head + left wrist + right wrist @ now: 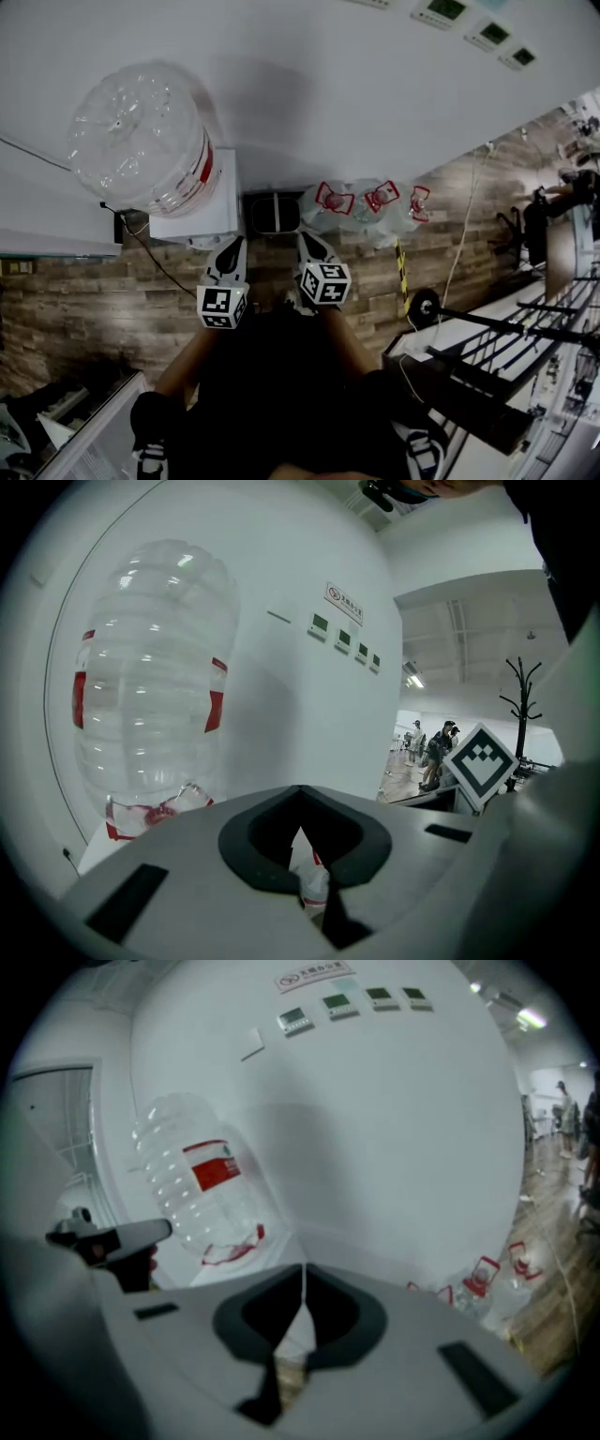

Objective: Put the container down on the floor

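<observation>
The big clear ribbed plastic water jug with a red label sits upended on the white box-shaped dispenser, neck down to feed it, so it is not on the wood-plank floor. Three smaller clear jugs with red handles stand on that floor nearby. The left gripper and right gripper hang side by side short of the dispenser. Both have their jaws pressed together on nothing, probably because no lift is under way.

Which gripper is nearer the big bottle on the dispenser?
Left. In the head view the left gripper sits just below and right of the bottle. The right gripper is farther right, nearer the floor bottles.
</observation>
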